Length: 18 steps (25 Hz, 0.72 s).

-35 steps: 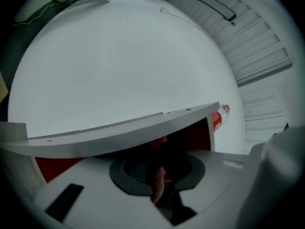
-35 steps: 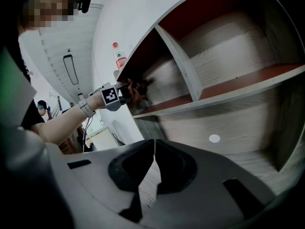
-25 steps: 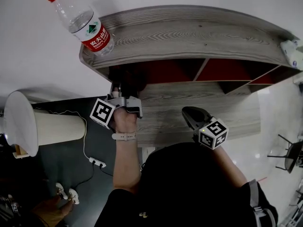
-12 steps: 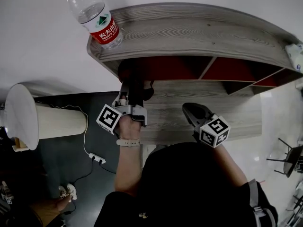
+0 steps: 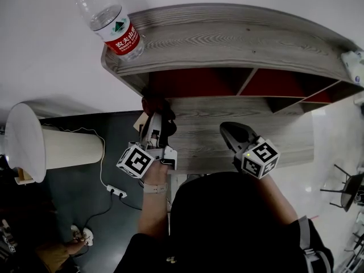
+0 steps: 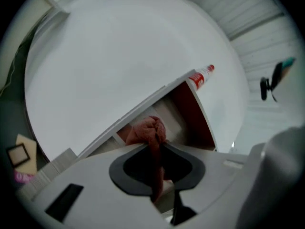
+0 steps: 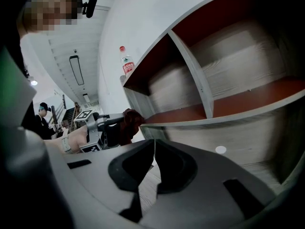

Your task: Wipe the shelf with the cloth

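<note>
The grey wooden shelf (image 5: pixel 239 44) has red-backed compartments (image 5: pixel 196 84) and a lower board (image 5: pixel 239 124). My left gripper (image 5: pixel 153 124) is shut on a dark red cloth (image 5: pixel 154 104), which bunches at the jaw tips just in front of the left compartment's opening. In the left gripper view the cloth (image 6: pixel 148 130) runs between the jaws of the left gripper (image 6: pixel 155 149) toward the shelf (image 6: pixel 190 109). My right gripper (image 5: pixel 234 136) hovers over the lower board's front, shut and empty. The right gripper view shows the cloth (image 7: pixel 127 122) at the shelf's left end (image 7: pixel 143 104).
A water bottle (image 5: pixel 108 21) with a red label stands on the shelf top's left end. A white object (image 5: pixel 354 61) lies at the top's right end. On the floor at the left stand a white cylinder (image 5: pixel 34 147) and a power strip (image 5: pixel 116 193).
My left gripper has drawn back out of the left compartment toward me, with the cloth still in it. The right gripper has stayed in place.
</note>
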### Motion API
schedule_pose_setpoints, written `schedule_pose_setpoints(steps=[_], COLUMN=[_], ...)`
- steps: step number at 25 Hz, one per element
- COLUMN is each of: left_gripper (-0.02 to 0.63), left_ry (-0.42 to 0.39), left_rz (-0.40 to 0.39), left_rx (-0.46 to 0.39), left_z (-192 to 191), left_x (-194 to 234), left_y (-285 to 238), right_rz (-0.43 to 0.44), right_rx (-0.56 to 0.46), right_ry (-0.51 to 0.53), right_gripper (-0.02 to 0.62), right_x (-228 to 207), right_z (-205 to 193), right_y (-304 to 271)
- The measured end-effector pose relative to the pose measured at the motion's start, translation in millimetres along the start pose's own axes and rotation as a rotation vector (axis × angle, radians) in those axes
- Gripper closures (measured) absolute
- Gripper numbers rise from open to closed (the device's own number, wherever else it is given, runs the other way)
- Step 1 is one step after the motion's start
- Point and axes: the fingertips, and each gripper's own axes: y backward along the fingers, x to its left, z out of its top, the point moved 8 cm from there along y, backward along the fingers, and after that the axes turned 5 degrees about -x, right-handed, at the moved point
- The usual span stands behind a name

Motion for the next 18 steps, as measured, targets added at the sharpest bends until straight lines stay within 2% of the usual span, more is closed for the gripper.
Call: schedule_pose_setpoints(steps=[3,9,11,15,18], left_gripper=[0.540,0.540,0.540,0.540,0.540], left_ry=[-0.244,-0.596,-0.679,-0.781,-0.893], left_rz=[-0.017,-0.033,-0.035,-0.046,-0.073], left_rx=[0.084,0.208,0.242,0.300,0.353], left_z=[-6,-25,-31,-41,-51], left_x=[-16,-44,-49,-56,-61], left_y=[5,9,10,12,11], right_rz=[-0.003,-0.006,-0.010,-0.023,-0.030], right_rx=[-0.004,-0.025,-0.028,-0.028,-0.025], right_ry=[0.009,0.028,0.040,0.074,0.105], right_gripper=[0.591,0.591,0.591,0.591,0.591], right_x=[0,2,2,1,2], right_z=[5,16,19,22,24], right_y=[2,5,7,9,10])
